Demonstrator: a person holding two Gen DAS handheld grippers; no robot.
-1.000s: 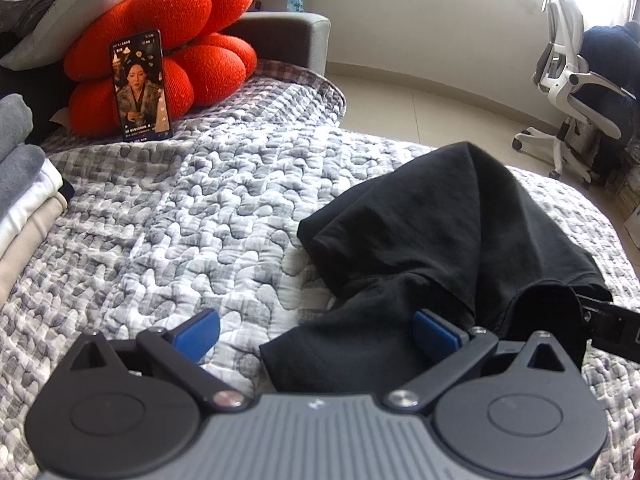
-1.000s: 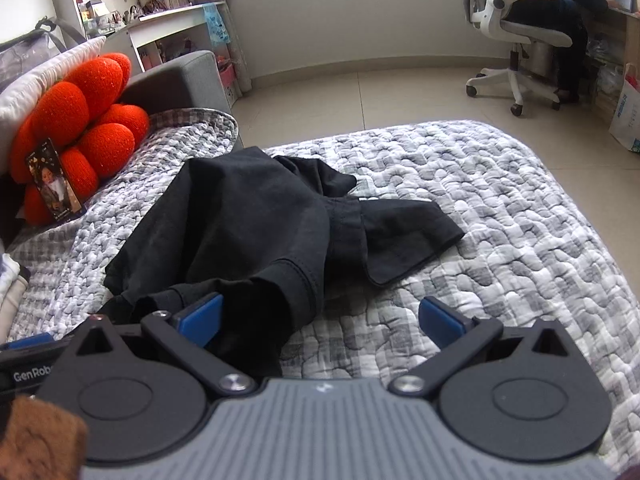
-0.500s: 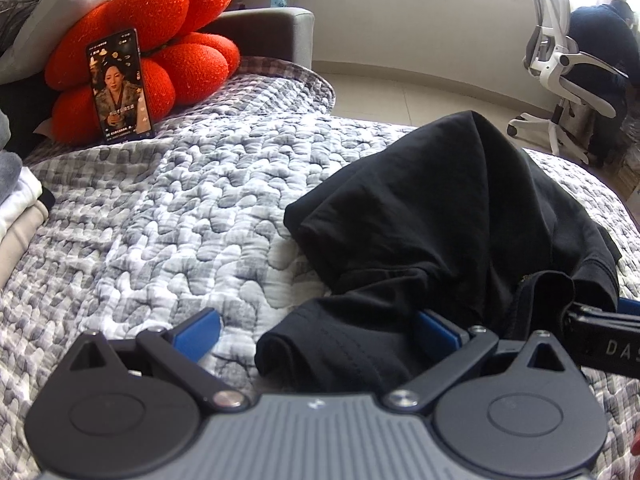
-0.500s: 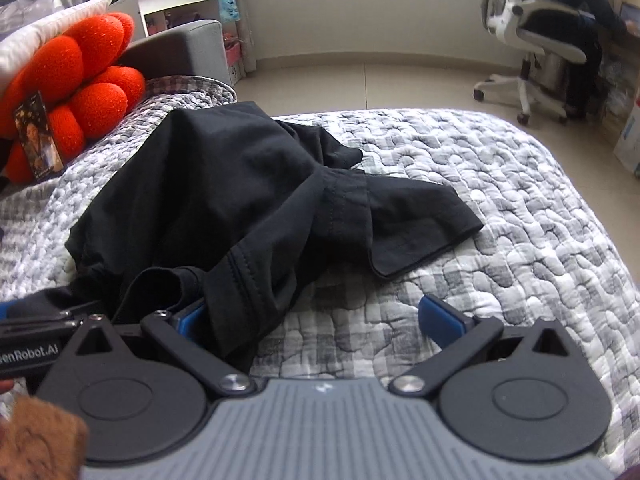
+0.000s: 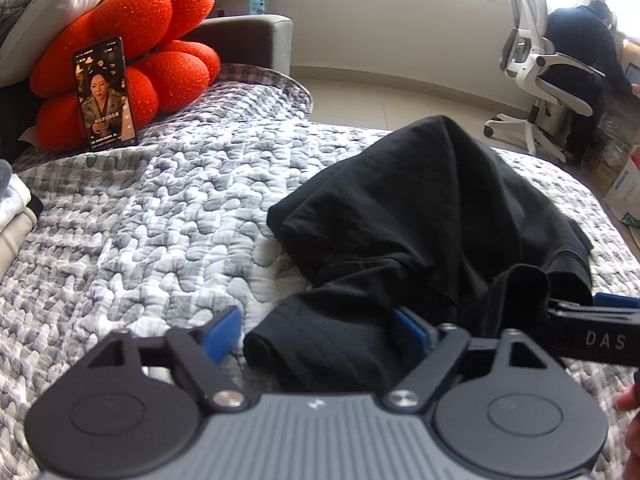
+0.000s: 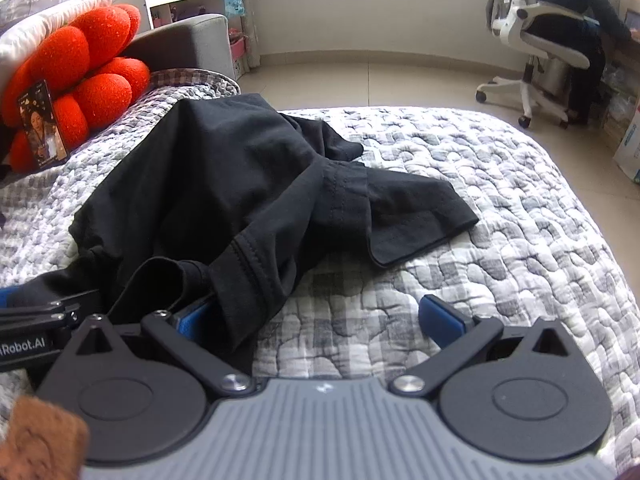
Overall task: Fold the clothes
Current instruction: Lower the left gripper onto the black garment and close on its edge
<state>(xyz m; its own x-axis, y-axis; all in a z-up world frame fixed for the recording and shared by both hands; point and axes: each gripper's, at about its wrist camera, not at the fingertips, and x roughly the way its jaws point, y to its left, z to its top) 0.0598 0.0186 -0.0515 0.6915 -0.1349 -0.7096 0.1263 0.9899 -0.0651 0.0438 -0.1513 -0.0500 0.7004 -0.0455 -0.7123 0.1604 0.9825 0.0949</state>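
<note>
Both grippers are working low at the near edge of the quilted bedspread (image 5: 140, 240), where the crumpled black T-shirt (image 5: 420, 216) is lying. Your left gripper (image 5: 316, 330) has just been closing, a folded hem sitting between its pads but not yet pinched. Your right gripper (image 6: 324, 316) is standing wide apart, cloth draping over its left pad (image 6: 192, 316). You are securing both holds; next, I judge, clamp, lift and spread the shirt.

A home, a bedroom that doubles as a study: a bed under a grey-and-white quilted cover (image 5: 140, 240), an orange flower-shaped plush cushion (image 5: 132, 64) at its head edge, a white swivel office chair (image 6: 536, 40) on pale floor tiles (image 6: 380, 84).
</note>
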